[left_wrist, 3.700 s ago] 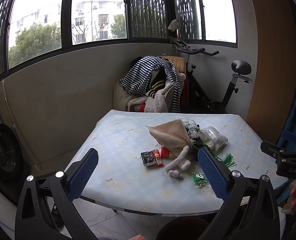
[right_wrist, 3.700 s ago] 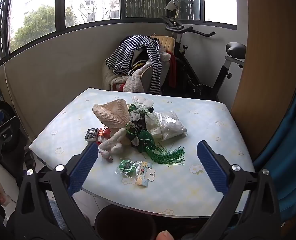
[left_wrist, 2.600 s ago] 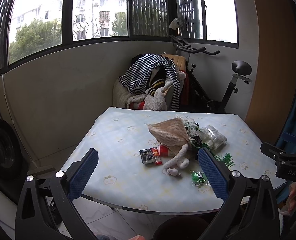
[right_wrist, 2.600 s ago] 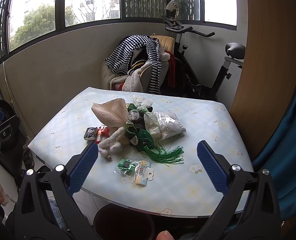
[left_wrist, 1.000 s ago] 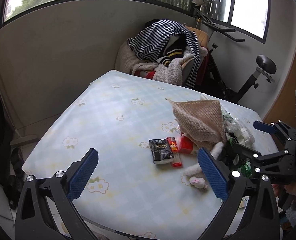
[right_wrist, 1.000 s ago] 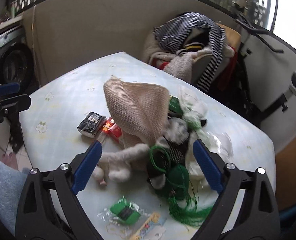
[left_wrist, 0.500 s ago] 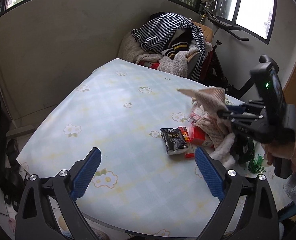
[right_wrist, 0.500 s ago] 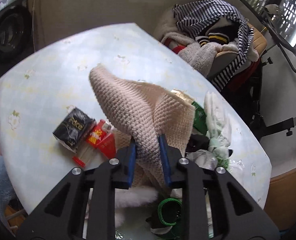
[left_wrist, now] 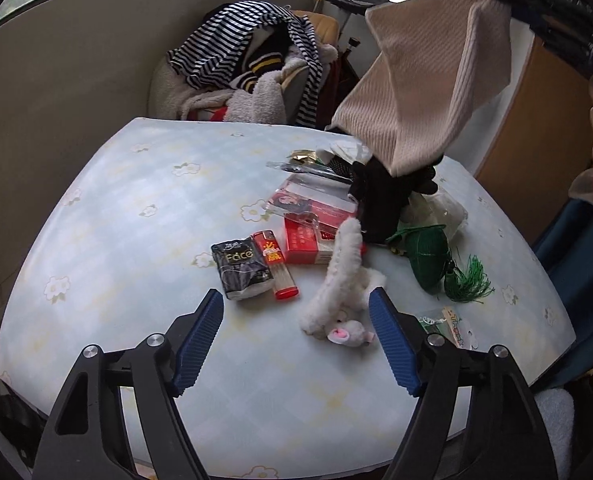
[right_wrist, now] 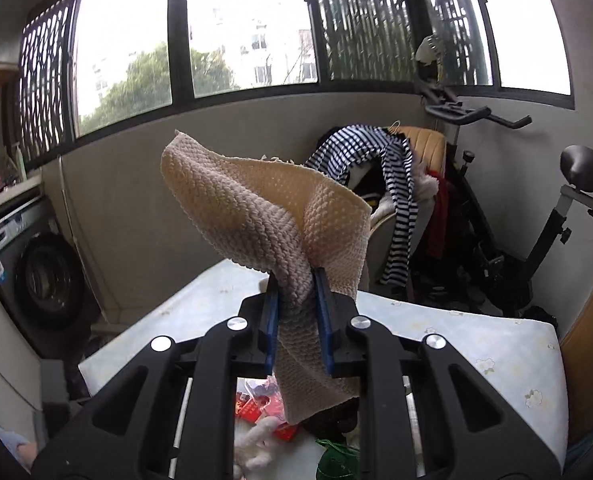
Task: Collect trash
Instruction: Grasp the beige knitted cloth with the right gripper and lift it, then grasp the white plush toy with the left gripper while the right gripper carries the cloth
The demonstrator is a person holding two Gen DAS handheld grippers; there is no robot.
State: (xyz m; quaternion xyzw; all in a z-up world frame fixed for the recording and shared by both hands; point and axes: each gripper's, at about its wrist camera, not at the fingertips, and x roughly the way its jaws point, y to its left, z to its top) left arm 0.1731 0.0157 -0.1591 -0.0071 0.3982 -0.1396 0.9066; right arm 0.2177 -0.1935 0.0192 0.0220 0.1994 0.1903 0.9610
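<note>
My right gripper (right_wrist: 296, 304) is shut on a beige knitted cloth (right_wrist: 264, 216) and holds it high above the table; the same cloth (left_wrist: 424, 80) hangs at the upper right of the left wrist view. My left gripper (left_wrist: 296, 332) is open, low over the table's near side. Just ahead of it lie a black "Face" packet (left_wrist: 242, 268), a red lighter (left_wrist: 276, 264), a red cigarette box (left_wrist: 308, 240) and a white plush toy (left_wrist: 340, 296). A black glove (left_wrist: 380, 196), green tasselled items (left_wrist: 436, 264) and clear wrappers (left_wrist: 308, 184) lie uncovered behind them.
The table (left_wrist: 128, 216) has a pale blue flowered cover. A chair heaped with striped clothes (left_wrist: 248, 56) stands behind it, an exercise bike (right_wrist: 496, 216) to its right, a washing machine (right_wrist: 28, 264) at the left. A small packet (left_wrist: 448, 328) lies near the right front edge.
My right gripper has shut on the beige cloth and lifted it off the pile, uncovering the glove and wrappers. My left gripper has come forward and lower over the table.
</note>
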